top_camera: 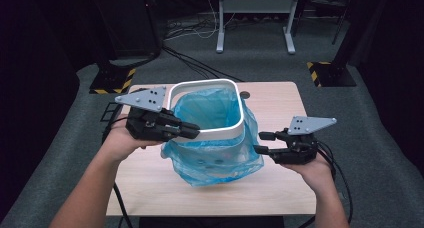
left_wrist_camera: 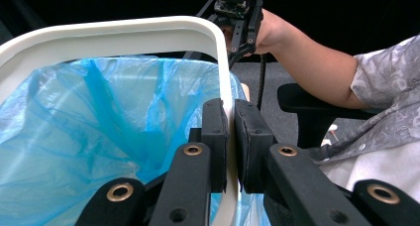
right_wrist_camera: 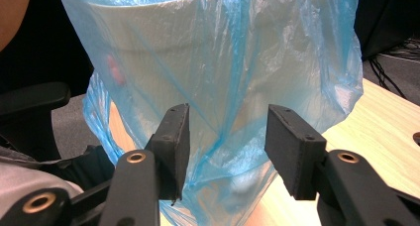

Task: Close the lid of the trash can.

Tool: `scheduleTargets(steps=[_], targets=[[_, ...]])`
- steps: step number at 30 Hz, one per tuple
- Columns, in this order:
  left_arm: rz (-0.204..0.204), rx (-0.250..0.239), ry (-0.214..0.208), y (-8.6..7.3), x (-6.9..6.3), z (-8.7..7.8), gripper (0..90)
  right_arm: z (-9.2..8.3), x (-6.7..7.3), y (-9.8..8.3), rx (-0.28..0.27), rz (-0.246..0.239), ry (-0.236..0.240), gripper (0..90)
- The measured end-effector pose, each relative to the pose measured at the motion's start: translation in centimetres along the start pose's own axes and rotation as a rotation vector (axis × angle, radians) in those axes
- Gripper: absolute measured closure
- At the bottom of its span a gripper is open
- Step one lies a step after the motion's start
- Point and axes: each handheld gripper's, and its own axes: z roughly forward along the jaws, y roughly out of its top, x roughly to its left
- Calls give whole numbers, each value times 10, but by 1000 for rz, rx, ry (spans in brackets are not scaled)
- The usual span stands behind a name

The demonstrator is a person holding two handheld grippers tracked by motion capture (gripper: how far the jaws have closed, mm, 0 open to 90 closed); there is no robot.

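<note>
A white bin stands on the wooden table, with a white rim ring on top. A blue plastic bag lines it and hangs loosely down its outside. My left gripper is shut on the near left side of the rim; in the left gripper view one pad sits inside the ring and one outside. My right gripper hovers at the bag's right side, jaws open. A loose fold of the bag lies just ahead of its open jaws, and the pads are not pressing on it.
A small hole marks the table behind the bin. A black chair armrest lies at the person's side. On the floor beyond stand a white frame's legs and yellow-black striped bases, among cables.
</note>
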Motion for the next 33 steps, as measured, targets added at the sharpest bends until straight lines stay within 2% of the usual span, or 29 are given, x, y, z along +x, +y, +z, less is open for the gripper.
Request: scheduleTargets(steps=[3,13,16,20,24,26,33], targets=[[8,3,-27,-2,-1,3,839,0,0,0,3,-2,-1,513],[14,12,-77,-6,3,4,842,-1,-1,2,0,-2,-10,513],[-1,8,-93,-9,5,3,842,-1,0,6,-5,-8,-11,513],[1,8,-91,-8,5,4,842,-2,0,13,-21,-21,-10,513],[25,27,-64,-4,1,4,842,-3,-1,22,-29,-37,-17,515],[33,16,-45,1,0,3,841,-4,-2,27,-28,-42,-24,515],[39,42,-48,2,-3,5,841,-8,-4,32,-42,-47,-34,516]])
